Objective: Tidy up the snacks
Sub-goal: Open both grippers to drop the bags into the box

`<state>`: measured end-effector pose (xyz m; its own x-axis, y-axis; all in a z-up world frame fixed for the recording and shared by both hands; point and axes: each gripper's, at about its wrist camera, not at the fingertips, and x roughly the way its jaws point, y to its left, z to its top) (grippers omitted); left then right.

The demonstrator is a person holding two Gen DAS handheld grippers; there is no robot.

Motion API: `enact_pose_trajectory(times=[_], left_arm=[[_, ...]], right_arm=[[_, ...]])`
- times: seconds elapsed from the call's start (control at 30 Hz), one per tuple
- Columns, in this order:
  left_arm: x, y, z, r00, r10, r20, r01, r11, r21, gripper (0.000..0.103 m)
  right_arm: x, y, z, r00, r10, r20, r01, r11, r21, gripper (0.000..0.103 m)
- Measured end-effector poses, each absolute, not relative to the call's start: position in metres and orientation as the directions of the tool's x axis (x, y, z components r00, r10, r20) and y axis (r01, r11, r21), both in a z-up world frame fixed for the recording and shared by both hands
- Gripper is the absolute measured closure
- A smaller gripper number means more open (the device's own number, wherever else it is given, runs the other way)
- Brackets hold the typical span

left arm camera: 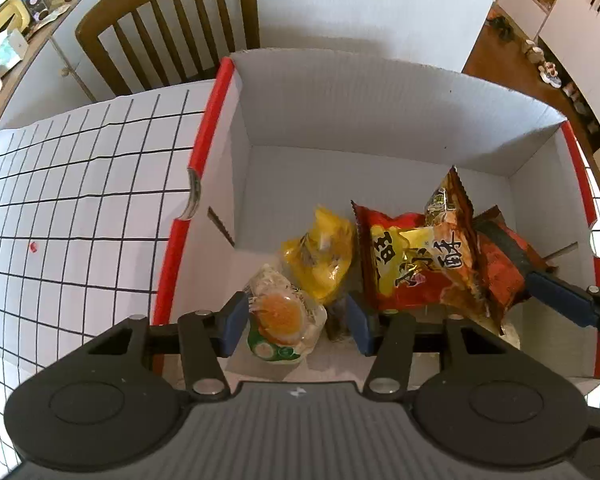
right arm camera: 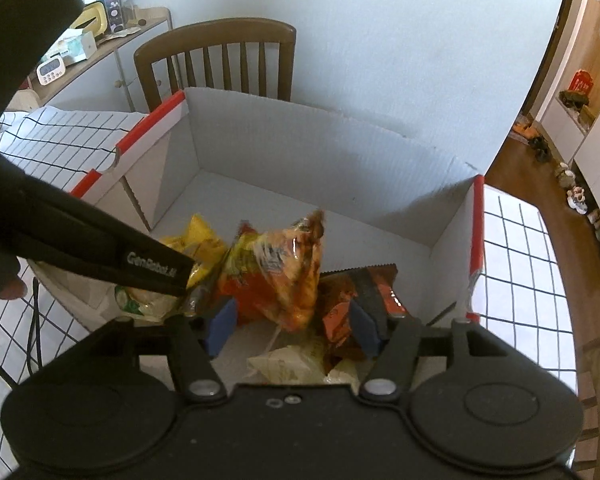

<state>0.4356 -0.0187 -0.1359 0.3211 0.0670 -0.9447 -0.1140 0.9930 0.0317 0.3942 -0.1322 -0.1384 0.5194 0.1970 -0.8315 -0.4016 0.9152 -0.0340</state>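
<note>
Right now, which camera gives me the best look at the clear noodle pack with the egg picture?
Left wrist: the noodle pack lies unobstructed between its fingers. On the right wrist view, only a sliver peeks below the left gripper's finger.

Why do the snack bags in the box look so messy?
They are heaped, not lined up. In the white box, the orange noodle packet leans tilted on the red packet, one corner poking up. The yellow bag is crumpled beside the clear packet. Nothing looks spilled or torn.
</note>
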Motion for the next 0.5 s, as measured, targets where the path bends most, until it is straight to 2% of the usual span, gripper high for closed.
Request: enact_pose_trajectory(times=[0.23,0.33,0.5], left_arm=[[0.421,-0.015,-0.113,0.363,0.060,-0.930,-0.115,0.993,0.019,0.051],[0.411,-0.014,-0.100,0.389,0.055,-0.920,-0.111,0.994,0.013,0.051],[0.395,-0.016,-0.076,0.435,0.040,-0.900,-0.096,0.995,-0.002,0.051]], right_arm=[[0.385,-0.143,-0.118,0.539,0.236,-0.809,-0.391,0.920,0.007,0.039],[0.378,-0.149,-0.108,0.557,0.246,-0.793,-0.384,0.923,0.017,0.031],[0.366,-0.161,-0.089,0.587,0.276,-0.761,-0.372,0.927,0.050,0.029]])
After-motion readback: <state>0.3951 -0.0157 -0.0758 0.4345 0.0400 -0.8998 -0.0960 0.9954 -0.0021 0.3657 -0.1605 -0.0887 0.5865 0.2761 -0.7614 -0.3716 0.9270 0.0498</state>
